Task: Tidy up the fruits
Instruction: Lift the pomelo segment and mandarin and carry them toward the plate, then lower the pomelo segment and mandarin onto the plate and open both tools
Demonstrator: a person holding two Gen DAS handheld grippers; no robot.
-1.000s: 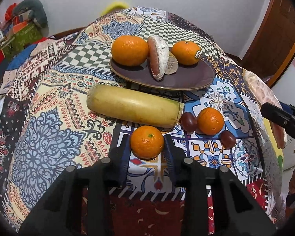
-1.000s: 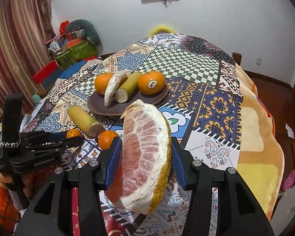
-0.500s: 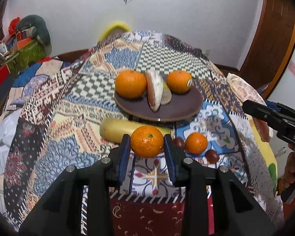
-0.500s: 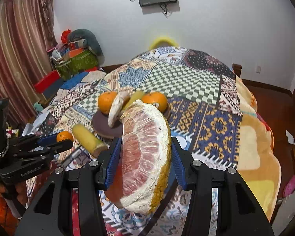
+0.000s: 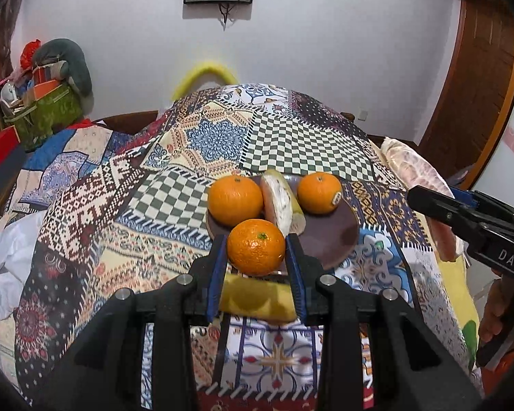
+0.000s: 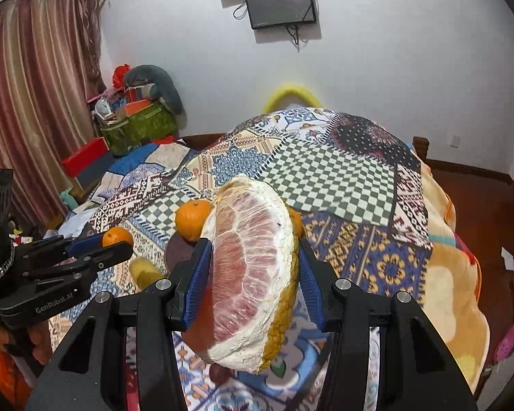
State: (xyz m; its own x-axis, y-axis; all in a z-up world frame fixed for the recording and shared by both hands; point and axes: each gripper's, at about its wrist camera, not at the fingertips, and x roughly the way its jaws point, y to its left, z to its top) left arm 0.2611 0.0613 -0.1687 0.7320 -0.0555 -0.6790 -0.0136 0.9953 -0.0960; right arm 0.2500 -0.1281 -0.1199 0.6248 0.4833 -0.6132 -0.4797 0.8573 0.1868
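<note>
My left gripper is shut on a small orange, held in the air in front of the brown plate. On that plate lie two oranges and a pomelo slice. My right gripper is shut on a big pomelo wedge, pink flesh facing the camera; the wedge also shows at the right of the left wrist view. The left gripper with its orange appears at the left of the right wrist view. A yellow cut fruit lies on the cloth under the left jaws.
A patchwork cloth covers the table. A person's hand holds the right gripper's handle. Bags and boxes stand at the back left by a curtain. A screen hangs on the wall.
Both grippers have risen with their fruit, and the table and plate now sit lower and farther off in both views. The small fruits on the cloth have dropped out of the left view.
</note>
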